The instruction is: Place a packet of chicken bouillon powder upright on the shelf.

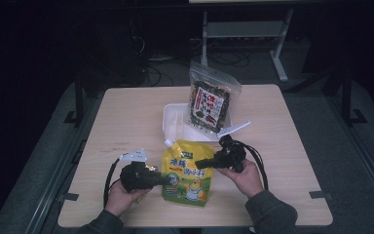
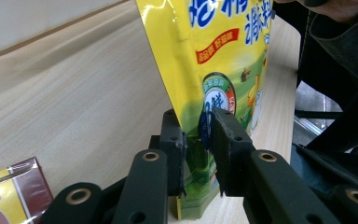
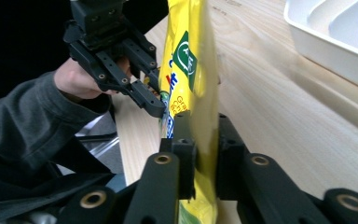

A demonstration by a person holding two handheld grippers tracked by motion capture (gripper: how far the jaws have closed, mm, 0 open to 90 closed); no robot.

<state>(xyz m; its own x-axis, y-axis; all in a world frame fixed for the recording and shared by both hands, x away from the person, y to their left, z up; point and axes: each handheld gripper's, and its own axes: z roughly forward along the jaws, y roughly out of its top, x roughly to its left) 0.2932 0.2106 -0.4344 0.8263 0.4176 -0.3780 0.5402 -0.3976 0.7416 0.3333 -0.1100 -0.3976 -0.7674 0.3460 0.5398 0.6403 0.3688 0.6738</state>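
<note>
A yellow spouted pouch (image 1: 187,170) with blue lettering and a green base is at the middle of the wooden table (image 1: 126,112), white cap pointing away from me. My left gripper (image 1: 168,179) is shut on the pouch's lower left edge; in the left gripper view the pads (image 2: 177,149) pinch the pouch (image 2: 209,51) beside a round blue mark. My right gripper (image 1: 198,164) is shut on the right edge, and its view has the jaws either side of the pouch (image 3: 186,60). The left gripper (image 3: 156,105) is seen across from it there.
A white tray (image 1: 173,122) sits behind the pouch, with a clear bag of dark snacks (image 1: 212,100) standing in it. A small brown and yellow packet (image 2: 9,191) lies by my left hand. Beyond the table are a dark floor, cables and a metal frame.
</note>
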